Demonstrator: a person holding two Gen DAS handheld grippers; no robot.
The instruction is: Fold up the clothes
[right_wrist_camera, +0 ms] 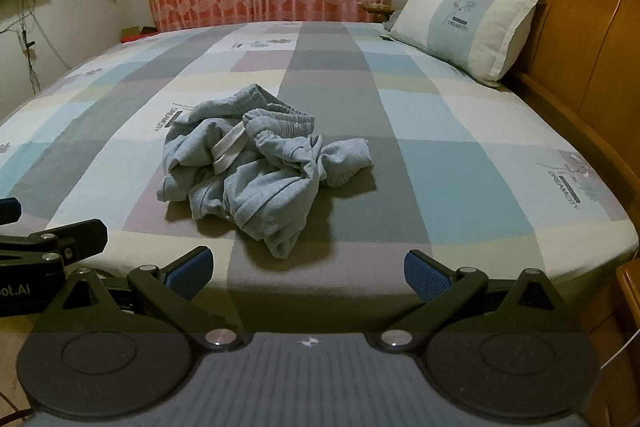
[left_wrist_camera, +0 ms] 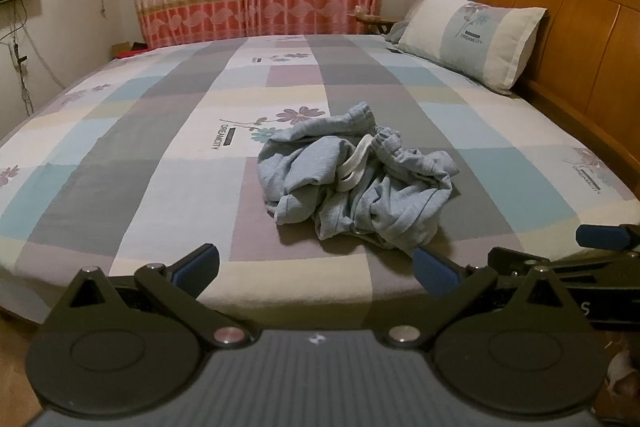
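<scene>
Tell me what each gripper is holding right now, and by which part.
Nothing is held. The left gripper and the right gripper are both open and short of the crumpled grey garment on the bed.

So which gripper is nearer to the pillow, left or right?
Right. The right gripper is at the bed's near edge on the side toward the pillow; the left gripper is beside it, farther from the pillow.
</scene>
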